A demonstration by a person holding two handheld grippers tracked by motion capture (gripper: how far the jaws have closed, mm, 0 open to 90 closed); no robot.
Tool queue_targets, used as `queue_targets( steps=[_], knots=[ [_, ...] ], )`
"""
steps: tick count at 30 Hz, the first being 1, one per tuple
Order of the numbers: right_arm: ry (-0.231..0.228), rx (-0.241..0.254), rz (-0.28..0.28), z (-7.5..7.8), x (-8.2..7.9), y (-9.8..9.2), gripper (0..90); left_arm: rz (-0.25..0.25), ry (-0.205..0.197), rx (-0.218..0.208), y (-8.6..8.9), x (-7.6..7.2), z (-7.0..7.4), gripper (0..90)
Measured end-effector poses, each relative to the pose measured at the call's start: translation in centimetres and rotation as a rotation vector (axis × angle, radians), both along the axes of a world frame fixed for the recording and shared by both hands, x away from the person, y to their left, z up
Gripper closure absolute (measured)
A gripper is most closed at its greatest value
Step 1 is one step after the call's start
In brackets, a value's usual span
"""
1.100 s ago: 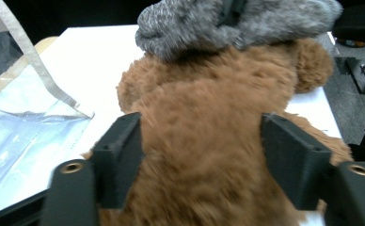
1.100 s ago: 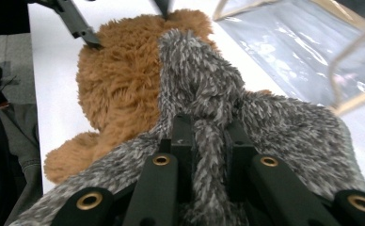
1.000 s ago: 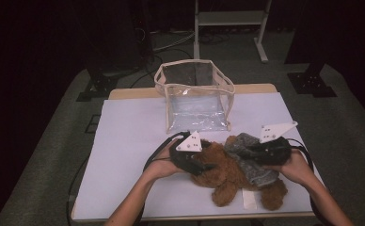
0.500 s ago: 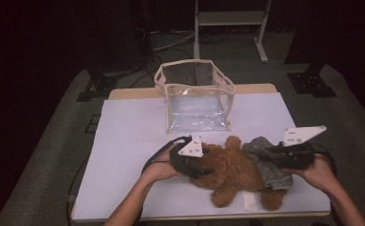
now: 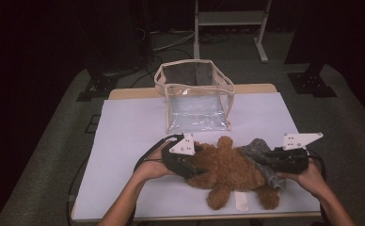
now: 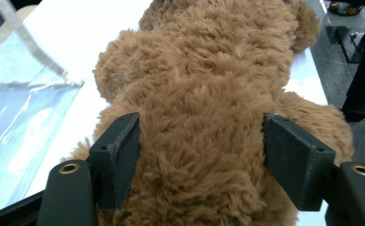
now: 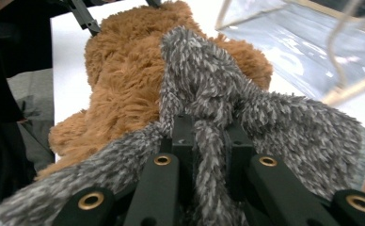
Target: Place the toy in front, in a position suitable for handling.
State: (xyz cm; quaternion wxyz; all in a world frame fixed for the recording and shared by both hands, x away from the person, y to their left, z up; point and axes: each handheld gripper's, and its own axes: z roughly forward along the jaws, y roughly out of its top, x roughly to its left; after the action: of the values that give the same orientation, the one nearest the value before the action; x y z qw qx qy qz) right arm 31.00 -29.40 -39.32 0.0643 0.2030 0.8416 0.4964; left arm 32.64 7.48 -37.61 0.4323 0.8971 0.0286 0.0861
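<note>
A brown teddy bear [image 5: 227,170] lies on the white table [image 5: 124,141] near its front edge. My left gripper [image 5: 197,169] has its jaws on either side of the bear [image 6: 204,70]. They have just been opening a little, but both pads still press into the fur, as the left gripper [image 6: 202,136] view shows. My right gripper [image 5: 261,160] is shut on a fold of grey fuzzy cloth [image 5: 258,148] at the bear's right end. In the right gripper [image 7: 204,129] view, the grey cloth [image 7: 204,70] drapes over the bear [image 7: 119,70].
A clear plastic bag [image 5: 197,94] with a cream trim stands open at the table's back middle, just beyond the bear. A white tag [image 5: 241,201] lies by the bear's legs. Dark stands and cables sit on the floor behind the table.
My right gripper has moved to the right and a little toward the front, drawing the grey cloth with it off the bear's middle. The left gripper has stayed on the bear.
</note>
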Motion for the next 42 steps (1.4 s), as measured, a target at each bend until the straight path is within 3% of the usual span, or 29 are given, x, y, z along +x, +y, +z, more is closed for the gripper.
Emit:
queue_targets(
  steps=[13,22,28,30,34,37,40,42],
  knots=[
    [-0.017,0.029,0.089,-0.2,2.3,6.1,78.4,0.052,0.027,0.058,4.6,-0.4,-0.1,29.5],
    [-0.02,0.052,0.048,-0.8,0.8,3.9,78.3,0.046,0.023,0.034,4.5,-0.6,-0.4,30.1],
    [-0.027,-0.029,0.019,-0.6,-0.1,2.6,78.2,0.043,0.019,0.019,4.7,-0.7,-0.7,30.2],
    [-0.029,-0.034,0.006,-0.2,-0.3,2.2,77.9,0.04,0.021,0.02,4.6,-0.6,-0.8,30.6],
    [-0.068,0.016,0.039,1.8,-0.3,3.5,77.7,0.031,0.023,0.03,4.1,-0.6,-0.9,30.7],
    [-0.088,0.004,0.09,2.8,0.0,5.9,77.5,0.027,0.023,0.034,4.0,-0.6,-0.9,31.1],
    [-0.094,-0.038,0.123,2.7,0.1,7.4,77.2,0.025,0.021,0.03,4.2,-0.7,-1.0,31.6],
    [-0.083,-0.028,0.117,2.2,0.1,7.1,77.2,0.023,0.021,0.02,4.4,-0.7,-1.1,31.7]
  ],
)
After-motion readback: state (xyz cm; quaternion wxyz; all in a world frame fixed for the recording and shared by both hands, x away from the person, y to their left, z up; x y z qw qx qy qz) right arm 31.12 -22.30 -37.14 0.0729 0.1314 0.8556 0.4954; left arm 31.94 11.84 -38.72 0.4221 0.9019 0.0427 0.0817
